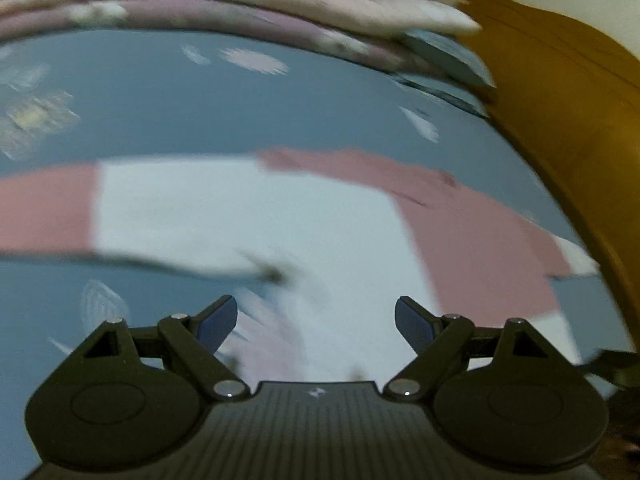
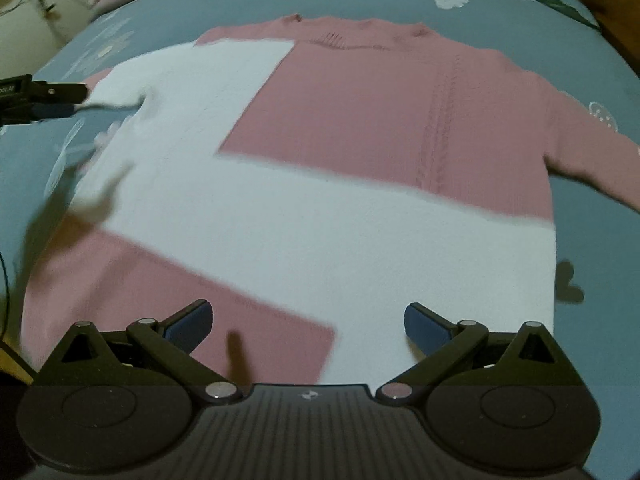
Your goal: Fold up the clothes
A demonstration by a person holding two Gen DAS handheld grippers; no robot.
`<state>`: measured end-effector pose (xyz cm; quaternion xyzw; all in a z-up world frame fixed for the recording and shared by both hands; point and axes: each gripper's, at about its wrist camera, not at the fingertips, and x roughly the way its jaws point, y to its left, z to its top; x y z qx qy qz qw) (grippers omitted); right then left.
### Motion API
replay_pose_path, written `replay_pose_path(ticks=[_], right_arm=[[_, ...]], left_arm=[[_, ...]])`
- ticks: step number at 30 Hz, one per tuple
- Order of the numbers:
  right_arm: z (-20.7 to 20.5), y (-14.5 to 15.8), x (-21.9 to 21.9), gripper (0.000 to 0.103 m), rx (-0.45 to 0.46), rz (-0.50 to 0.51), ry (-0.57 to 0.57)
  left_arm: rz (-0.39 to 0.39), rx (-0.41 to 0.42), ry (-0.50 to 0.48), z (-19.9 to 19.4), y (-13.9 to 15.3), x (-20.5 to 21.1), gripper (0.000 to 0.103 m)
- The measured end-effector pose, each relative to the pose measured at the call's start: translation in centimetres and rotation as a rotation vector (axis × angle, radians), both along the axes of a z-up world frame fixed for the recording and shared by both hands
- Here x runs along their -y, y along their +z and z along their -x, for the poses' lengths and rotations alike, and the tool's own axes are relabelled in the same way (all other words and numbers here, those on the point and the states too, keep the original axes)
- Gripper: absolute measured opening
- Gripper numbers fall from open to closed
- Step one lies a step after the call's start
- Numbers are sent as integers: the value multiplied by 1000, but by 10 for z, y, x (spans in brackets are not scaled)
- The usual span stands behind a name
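Observation:
A pink and white knit sweater [image 2: 360,120] lies flat on the blue bed sheet [image 2: 580,60], neck at the far side. One sleeve is folded across the body, its pink end [image 2: 180,288] near me. My right gripper [image 2: 308,326] is open and empty above the sweater's near white part. My left gripper [image 1: 316,322] is open and empty above the white part of the sweater [image 1: 240,208]. It also shows at the left edge of the right wrist view [image 2: 44,98], beside the sweater's left edge.
Pink flowered pillows [image 1: 200,4] lie along the far side of the bed. A brown wooden bed frame [image 1: 580,100] runs along the right. The blue sheet has white flower prints [image 1: 256,60]. A pale wall and cable [image 2: 36,4] show at far left.

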<state>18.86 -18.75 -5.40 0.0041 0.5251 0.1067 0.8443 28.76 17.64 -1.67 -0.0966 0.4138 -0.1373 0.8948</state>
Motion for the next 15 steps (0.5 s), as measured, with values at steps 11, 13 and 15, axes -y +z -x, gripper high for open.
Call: replay_pose_path(ticks=[11,13,15], right_arm=[[-49,12,-28,103,13,12,-87],[-55,10,-30,103,-6,0,-108],[-59,6,-32,103,-31,-3,-120]], left_arm=[[135,11,128,-97,-42,-89,86],[151,-15,148,-104,-56,-100,86],[196,-14,138,-101,-64,-112,86]])
